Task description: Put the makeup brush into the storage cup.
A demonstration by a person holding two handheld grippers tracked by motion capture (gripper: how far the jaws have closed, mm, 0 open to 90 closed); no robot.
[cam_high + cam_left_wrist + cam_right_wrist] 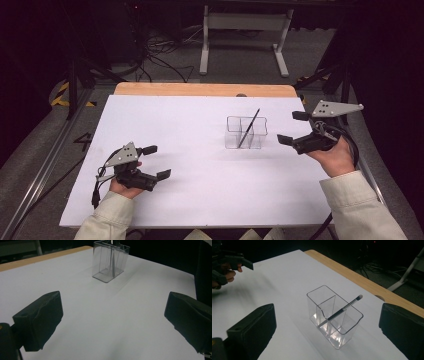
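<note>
Two grippers, both with jaws apart and empty: left gripper (152,161) near the table's near-left corner, right gripper (295,127) just right of the clear divided organizer (245,132). Makeup brush (343,309) leans inside: probably light, thin, slippery; best pinched at its raised end.

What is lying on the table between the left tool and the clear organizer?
Nothing: in the left gripper view, bare white table stretches from the open left tool to the clear organizer holding the brush.
</note>
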